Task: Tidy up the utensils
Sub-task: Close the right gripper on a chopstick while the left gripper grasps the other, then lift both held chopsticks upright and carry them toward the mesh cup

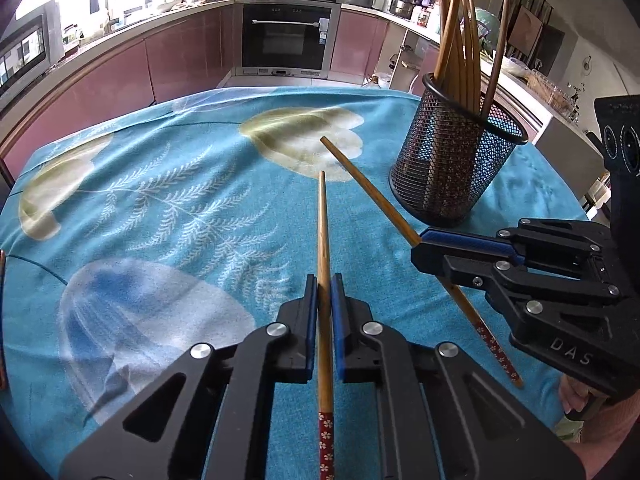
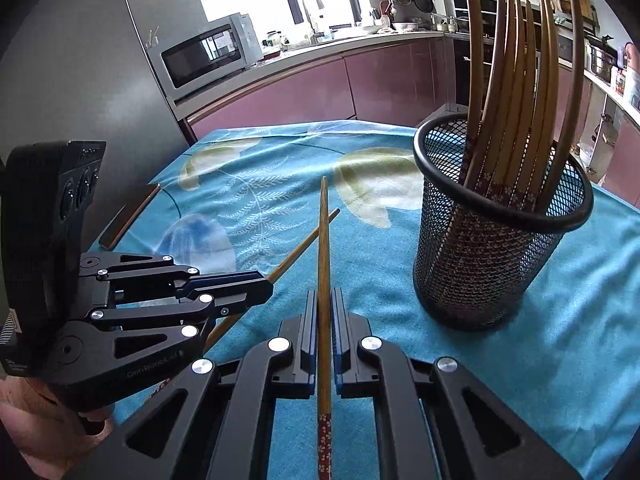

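On the desk, covered by a turquoise cloth with pale flower and fern print (image 1: pixel 168 200), we see the task near its end. A black wire-mesh cylindrical holder (image 1: pixel 452 160) stands upright toward the far right of the cloth and already contains a bundle of brown bamboo chopsticks (image 1: pixel 460 48), their decorated red ends down in the mesh and their thin tips fanned upward; we judge these to be the sorted part of the work.

Two pieces remain outside the holder. The left hand-held gripper (image 1: pixel 324 292) has its blue-padded jaws pressed together on a brown bamboo chopstick with a red floral-patterned end (image 1: pixel 323 240), which runs forward between the fingers with its tip over the cloth. The right hand-held gripper (image 2: pixel 324 308) likewise pinches a second brown bamboo chopstick with a red floral end (image 2: pixel 323 248); in the left wrist view this piece lies obliquely, its tip pointing toward the pale flower near the holder's base. Whether either chopstick touches the cloth we cannot tell.

No other loose utensil is visible on the cloth; a dark flat phone-like object with a copper edge (image 2: pixel 128 216) lies at its far left edge. We judge that what is left is to carry both held chopsticks to the holder, well apart from the left one and nearer the right, and drop them in.
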